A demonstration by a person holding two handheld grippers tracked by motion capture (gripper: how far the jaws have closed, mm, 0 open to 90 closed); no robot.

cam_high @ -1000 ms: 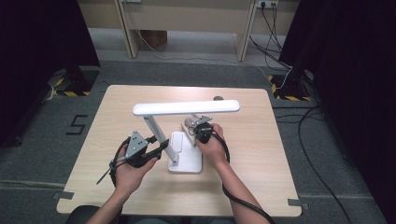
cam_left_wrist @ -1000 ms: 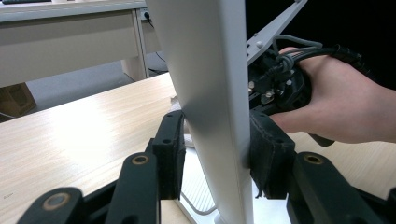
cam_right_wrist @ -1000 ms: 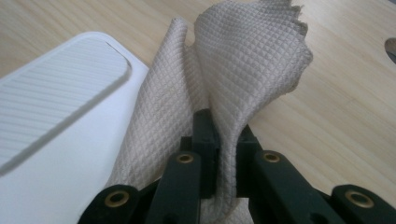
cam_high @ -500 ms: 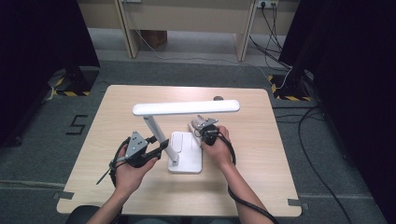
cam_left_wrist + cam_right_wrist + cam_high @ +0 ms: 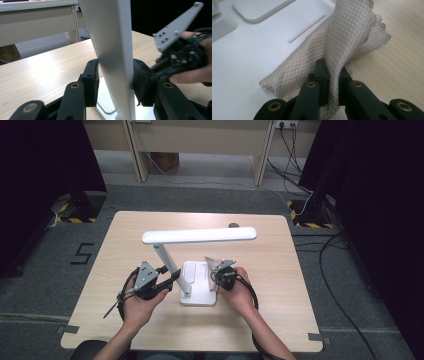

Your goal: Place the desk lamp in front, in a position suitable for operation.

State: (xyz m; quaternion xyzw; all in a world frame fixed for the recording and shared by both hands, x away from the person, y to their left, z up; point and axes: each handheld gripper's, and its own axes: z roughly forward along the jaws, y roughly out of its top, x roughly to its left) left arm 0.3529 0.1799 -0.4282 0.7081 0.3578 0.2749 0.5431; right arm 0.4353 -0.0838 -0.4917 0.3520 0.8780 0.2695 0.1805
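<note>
— Since a second ago, your right gripper [image 5: 214, 272] has slid its cloth [image 5: 342, 47] toward the lamp base's [image 5: 197, 280] right edge?

— Yes; its jaws pinch the cloth there. Your left gripper [image 5: 172, 276] clamps the lamp's stem [image 5: 113, 57]. Most wiping probably remains.

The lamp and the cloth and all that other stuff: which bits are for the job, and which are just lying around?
For the job:
- white desk lamp, its stem clamped by the left gripper
- beige cloth, pinched in the right gripper, lying on the lamp base

Just lying around:
- small dark round thing at the table's far edge
- cables on the floor
</note>
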